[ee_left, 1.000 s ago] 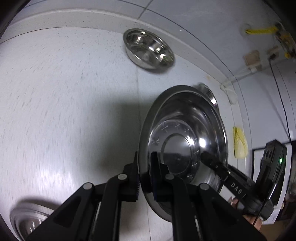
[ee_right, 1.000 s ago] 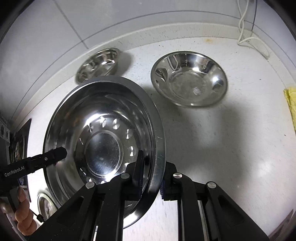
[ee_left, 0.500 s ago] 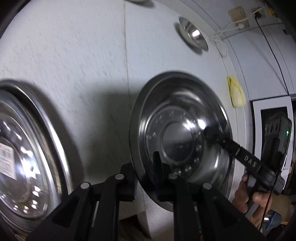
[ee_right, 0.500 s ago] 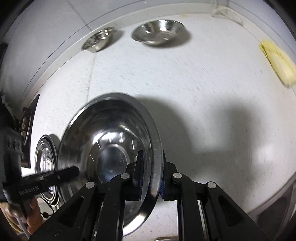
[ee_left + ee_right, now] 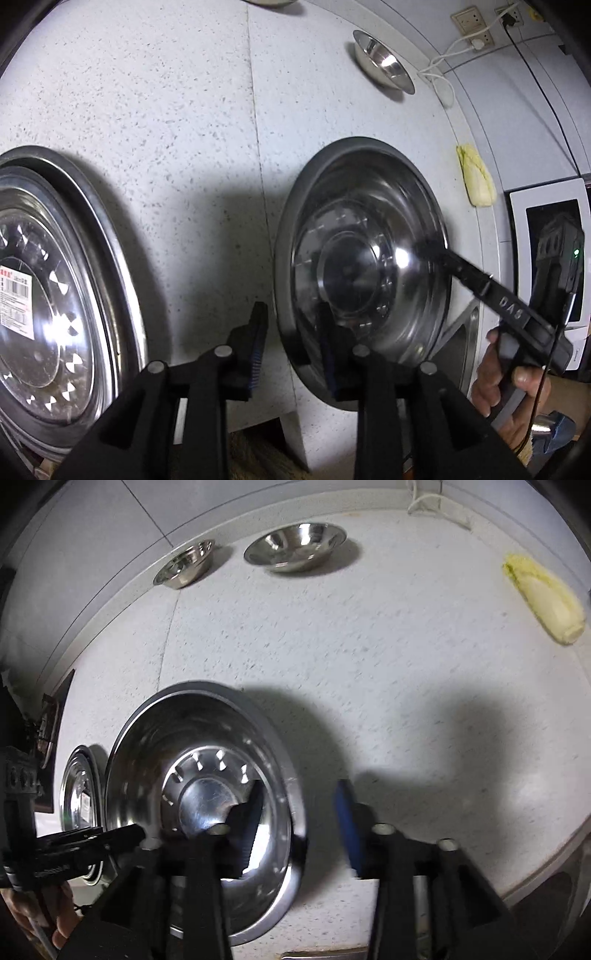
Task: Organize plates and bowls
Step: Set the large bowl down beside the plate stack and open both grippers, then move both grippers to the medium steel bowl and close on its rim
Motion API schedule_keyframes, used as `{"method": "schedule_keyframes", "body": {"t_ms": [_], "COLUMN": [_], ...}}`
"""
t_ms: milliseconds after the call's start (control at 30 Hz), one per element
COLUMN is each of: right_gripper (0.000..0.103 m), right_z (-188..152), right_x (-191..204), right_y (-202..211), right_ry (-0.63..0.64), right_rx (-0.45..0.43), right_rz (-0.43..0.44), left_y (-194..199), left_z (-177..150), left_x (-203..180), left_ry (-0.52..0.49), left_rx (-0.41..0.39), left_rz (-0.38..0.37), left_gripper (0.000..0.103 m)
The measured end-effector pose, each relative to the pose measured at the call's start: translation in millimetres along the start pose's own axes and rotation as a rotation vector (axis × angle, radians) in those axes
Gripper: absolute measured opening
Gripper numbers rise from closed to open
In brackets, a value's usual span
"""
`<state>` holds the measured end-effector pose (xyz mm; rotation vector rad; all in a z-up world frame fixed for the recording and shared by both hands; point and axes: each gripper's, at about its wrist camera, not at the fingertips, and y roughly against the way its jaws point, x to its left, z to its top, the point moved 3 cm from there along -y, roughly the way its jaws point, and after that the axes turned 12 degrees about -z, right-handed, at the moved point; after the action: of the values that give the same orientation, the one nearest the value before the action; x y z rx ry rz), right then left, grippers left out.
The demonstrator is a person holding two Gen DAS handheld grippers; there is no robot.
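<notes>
Two grippers have carried the big steel plate (image 5: 364, 273) from near the back wall to the front edge of the bench (image 5: 166, 110), and both are now letting go of it. A second ago each pair of fingers was clamped on the rim with the plate lifted in front of the two bowls; now it lies flat on the bench, just beside a second plate (image 5: 48, 295) with a paper label on it, the two close but apart.

The left gripper (image 5: 291, 343) has its jaws opening: the rim sits between the fingers, one inside the plate and one outside, with a visible gap on the outer side. The right gripper (image 5: 301, 827) is opening too, and wider (its blue-padded outer finger stands well clear of the rim). Neither presses on the plate any more.

The small bowl (image 5: 184, 564) and the larger bowl (image 5: 295, 546) stand side by side at the back wall, well apart from the plates; a pale leafy vegetable (image 5: 546, 598) lies off to the right.

I judge this plate as delivered next to its fellow. Stacking it onto the labelled plate, or gathering the bowls, looks like what remains.
</notes>
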<state>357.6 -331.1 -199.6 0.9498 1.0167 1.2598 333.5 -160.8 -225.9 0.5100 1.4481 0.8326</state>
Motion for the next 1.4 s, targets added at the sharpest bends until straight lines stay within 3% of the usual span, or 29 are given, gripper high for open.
{"method": "schedule_keyframes", "body": {"t_ms": [200,367,567,767,933,1000,1100,1400], "right_gripper": [0.04,0.052,0.052,0.052,0.054,0.063,0.067,0.073], "right_z": [9.5,24.4,40.6,56.9,82.0,97.5,127.9,223.4], "right_x": [-4.0,-12.3,-20.9,-16.5,-10.1,-7.1,-2.4,-8.0], "right_y": [18.2,32.6,38.0,47.1,64.5,69.0,66.5,-4.8], "right_ry": [0.002,-0.009,-0.022,-0.014,-0.008,0.004,0.018,-0.033], "right_rx": [-0.05,-0.092,-0.11,-0.138,-0.182,-0.196,-0.19,-0.079], "right_rz": [-0.006,-0.023,-0.032,-0.021,0.0,-0.003,0.001,-0.04], "left_y": [24.9,38.7,36.9,52.2,77.0,81.7,78.2,1.8], "left_z": [5.3,5.8,11.4,26.1,66.9,90.3,131.4,252.5], "left_x": [12.1,10.2,5.5,-10.0,-34.8,-44.2,-58.8,-75.7], "left_ry": [0.014,-0.017,-0.015,-0.028,-0.045,-0.053,-0.06,-0.024], "left_rx": [-0.076,-0.12,-0.131,-0.202,-0.242,-0.243,-0.236,-0.18], "left_rz": [0.022,0.048,0.062,0.069,0.03,0.023,0.013,-0.028], "left_gripper": [0.027,0.028,0.028,0.028,0.028,0.028,0.028,0.028]}}
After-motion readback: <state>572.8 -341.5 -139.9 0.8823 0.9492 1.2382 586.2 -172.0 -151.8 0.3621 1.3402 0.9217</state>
